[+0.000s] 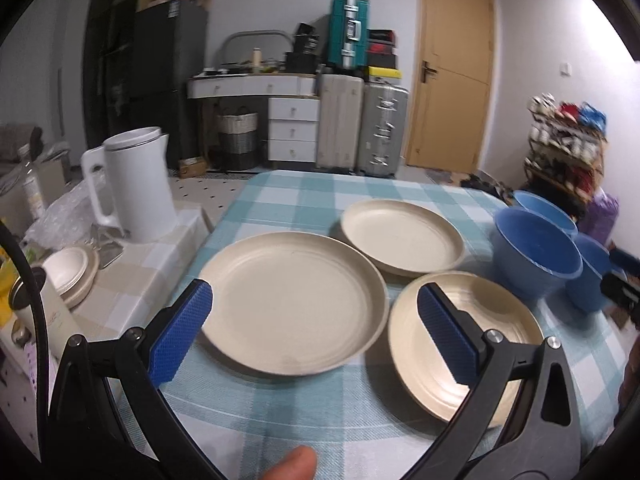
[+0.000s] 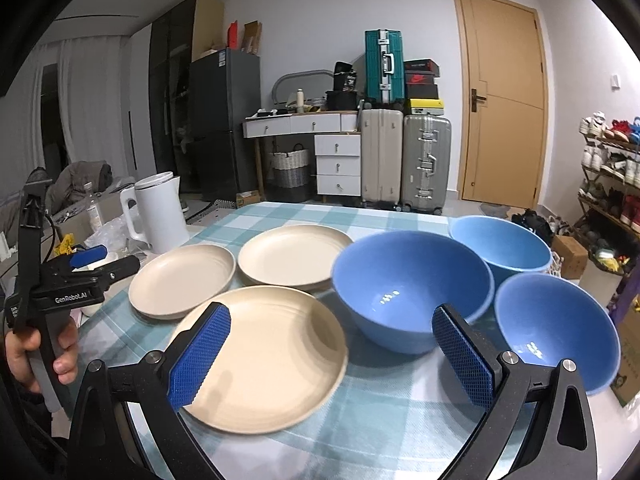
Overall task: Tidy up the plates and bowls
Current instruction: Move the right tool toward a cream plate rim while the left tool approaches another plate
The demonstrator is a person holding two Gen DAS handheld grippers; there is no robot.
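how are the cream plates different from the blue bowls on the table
The cream plates are shallow and nearly flat, while the blue bowls are deep with steep walls. The plates look matte; the bowls are glossy and show light reflections inside. The plates sit on the left part of the checked tablecloth, the bowls on the right. Both groups number three, stand upright and hold nothing.

3 cream plates: matt, smooth, faint concentric ridges. 3 blue bowls: glossy inside, light glints on the glaze or plastic; which, cannot tell. Tablecloth: woven check cloth, matt. Gripper pads: blue, rough diamond-knurled texture, on matt black plastic arms with bright metal screws. Kettle: smooth white, satin sheen, metal rim. Door: wood-look, matt.
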